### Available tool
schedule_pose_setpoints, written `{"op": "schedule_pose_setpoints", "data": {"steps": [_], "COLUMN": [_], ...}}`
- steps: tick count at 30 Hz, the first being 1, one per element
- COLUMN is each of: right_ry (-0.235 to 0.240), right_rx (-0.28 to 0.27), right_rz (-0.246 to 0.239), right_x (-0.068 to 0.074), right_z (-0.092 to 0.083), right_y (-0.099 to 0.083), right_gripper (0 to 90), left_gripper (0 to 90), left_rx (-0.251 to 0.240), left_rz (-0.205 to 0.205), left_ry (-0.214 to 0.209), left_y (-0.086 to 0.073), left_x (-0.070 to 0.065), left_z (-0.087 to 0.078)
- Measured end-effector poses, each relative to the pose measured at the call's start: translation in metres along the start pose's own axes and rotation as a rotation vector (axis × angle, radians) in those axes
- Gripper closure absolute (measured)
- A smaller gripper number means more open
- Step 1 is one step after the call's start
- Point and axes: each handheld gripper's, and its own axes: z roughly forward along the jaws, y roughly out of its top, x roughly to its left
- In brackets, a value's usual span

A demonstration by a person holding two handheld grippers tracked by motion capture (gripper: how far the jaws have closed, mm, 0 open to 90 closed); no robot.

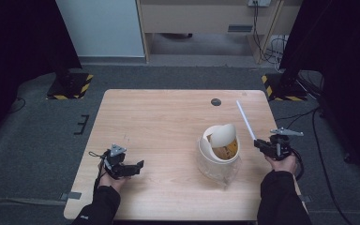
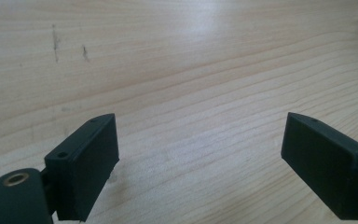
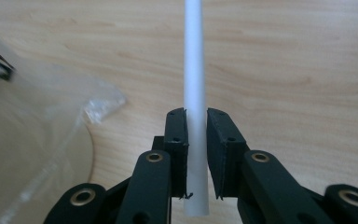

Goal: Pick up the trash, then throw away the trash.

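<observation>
A white straw (image 1: 245, 120) slants up and away over the table's right side, and my right gripper (image 1: 261, 145) is shut on its lower end. In the right gripper view the straw (image 3: 194, 70) runs straight up between the two closed jaws of the gripper (image 3: 196, 122). A cream cup (image 1: 219, 149) with a tilted domed lid and brown drink stands right of centre, inside a clear plastic bag (image 3: 37, 140). My left gripper (image 1: 137, 167) lies low near the front left, open with nothing in it. Bare wood shows between its wide-apart jaws (image 2: 200, 154).
A small grey round disc (image 1: 216, 101) sits near the far edge of the wooden table (image 1: 159, 117). The right hand is close to the table's right edge. Black stands with yellow-striped bases (image 1: 70, 84) flank the table on the floor.
</observation>
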Motion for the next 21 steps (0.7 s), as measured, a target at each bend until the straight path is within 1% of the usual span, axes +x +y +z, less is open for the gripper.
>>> {"op": "schedule_pose_setpoints", "data": {"steps": [1, 2, 3, 4, 5, 6, 7, 8, 9, 10, 11, 12, 13, 14, 15, 16, 17, 18, 19, 20, 21], "right_ry": [0.006, 0.006, 0.024, 0.031, 0.031, 0.046, 0.054, 0.059, 0.063, 0.067, 0.074, 0.074, 0.080, 0.080, 0.091, 0.091, 0.098, 0.098, 0.102, 0.113, 0.118], "right_rx": [-0.018, -0.018, -0.058, -0.078, -0.078, -0.120, -0.144, -0.165, -0.186, -0.208, -0.224, -0.224, -0.256, -0.256, -0.280, -0.280, -0.305, -0.305, -0.317, -0.337, -0.347], "right_rz": [0.004, 0.004, 0.010, 0.014, 0.014, 0.011, 0.009, 0.005, 0.000, -0.004, -0.005, -0.005, -0.010, -0.010, -0.017, -0.017, -0.017, -0.017, -0.020, -0.021, -0.025], "right_x": [0.001, 0.001, 0.003, 0.005, 0.005, 0.007, 0.009, 0.010, 0.011, 0.012, 0.013, 0.013, 0.015, 0.015, 0.016, 0.016, 0.017, 0.017, 0.017, 0.018, 0.018], "right_z": [-0.002, -0.002, -0.006, -0.009, -0.009, -0.014, -0.018, -0.021, -0.025, -0.028, -0.031, -0.031, -0.037, -0.037, -0.043, -0.043, -0.048, -0.048, -0.051, -0.055, -0.058], "right_y": [0.001, 0.001, 0.005, 0.007, 0.007, 0.011, 0.013, 0.015, 0.017, 0.019, 0.021, 0.021, 0.025, 0.025, 0.027, 0.027, 0.030, 0.030, 0.030, 0.033, 0.034], "right_gripper": [78.8, 78.8, 78.8, 78.8, 78.8, 78.8, 78.8, 78.8, 78.8, 78.8, 78.8, 78.8, 78.8, 78.8, 78.8, 78.8, 78.8, 78.8, 78.8, 78.8, 78.8], "left_gripper": [10.8, 10.8, 10.8, 11.0, 11.2, 11.4, 11.4, 11.5, 11.6, 11.6, 11.6, 11.6, 11.6, 11.5, 11.5, 11.6, 11.5, 11.5, 11.5, 11.7, 11.8], "left_rx": [-0.009, -0.009, -0.036, -0.051, -0.051, -0.077, -0.077, -0.115, -0.135, -0.135, -0.154, -0.171, -0.201, -0.201, -0.229, -0.229, -0.253, -0.253, -0.266, -0.294, -0.308], "left_rz": [-0.001, -0.001, -0.011, -0.016, -0.016, -0.020, -0.020, -0.027, -0.030, -0.030, -0.030, -0.029, -0.030, -0.030, -0.035, -0.035, -0.034, -0.034, -0.036, -0.034, -0.037], "left_ry": [0.000, 0.000, -0.004, -0.008, -0.008, -0.012, -0.012, -0.019, -0.022, -0.022, -0.023, -0.025, -0.031, -0.031, -0.036, -0.036, -0.040, -0.040, -0.042, -0.043, -0.044], "left_y": [0.001, 0.001, 0.004, 0.005, 0.005, 0.007, 0.007, 0.011, 0.013, 0.013, 0.014, 0.016, 0.020, 0.020, 0.022, 0.022, 0.025, 0.025, 0.026, 0.029, 0.030], "left_x": [0.000, 0.000, -0.001, -0.001, -0.001, -0.002, -0.002, -0.003, -0.004, -0.004, -0.004, -0.005, -0.005, -0.005, -0.006, -0.006, -0.007, -0.007, -0.007, -0.008, -0.008], "left_z": [-0.001, -0.001, -0.005, -0.007, -0.007, -0.011, -0.011, -0.016, -0.019, -0.019, -0.022, -0.024, -0.029, -0.029, -0.033, -0.033, -0.038, -0.038, -0.041, -0.046, -0.049]}}
